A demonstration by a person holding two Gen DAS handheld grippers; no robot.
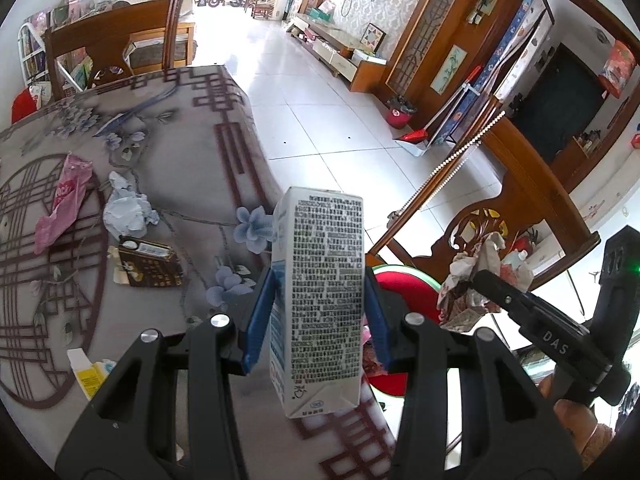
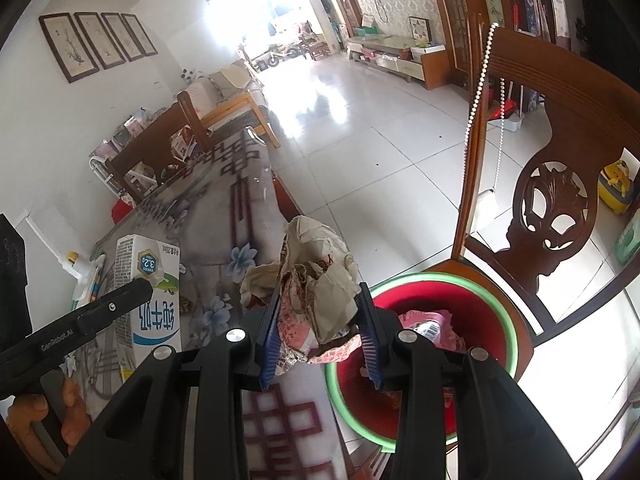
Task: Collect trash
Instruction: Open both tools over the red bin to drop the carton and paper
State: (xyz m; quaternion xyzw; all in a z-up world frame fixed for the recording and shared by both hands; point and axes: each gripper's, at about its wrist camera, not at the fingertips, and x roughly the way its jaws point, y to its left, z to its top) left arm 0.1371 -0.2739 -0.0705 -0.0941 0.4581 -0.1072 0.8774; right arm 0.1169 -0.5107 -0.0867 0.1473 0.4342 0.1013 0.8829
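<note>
My left gripper (image 1: 318, 320) is shut on a white milk carton (image 1: 320, 292) and holds it upright above the table's right edge; the carton also shows in the right wrist view (image 2: 150, 300). My right gripper (image 2: 320, 336) is shut on a crumpled paper wad (image 2: 316, 280), held beside the table edge at the rim of a red bin with a green rim (image 2: 500, 304). The wad also shows in the left wrist view (image 1: 476, 280), as does the bin (image 1: 404, 284). The bin holds pink trash (image 2: 432, 322).
On the patterned tablecloth (image 1: 168, 152) lie a pink wrapper (image 1: 64, 200), crumpled white paper (image 1: 126, 212), a brown carton (image 1: 150, 266) and a small yellow-white box (image 1: 86, 372). The bin sits on a wooden chair (image 2: 556, 208). Another chair (image 1: 116, 48) stands at the table's far end.
</note>
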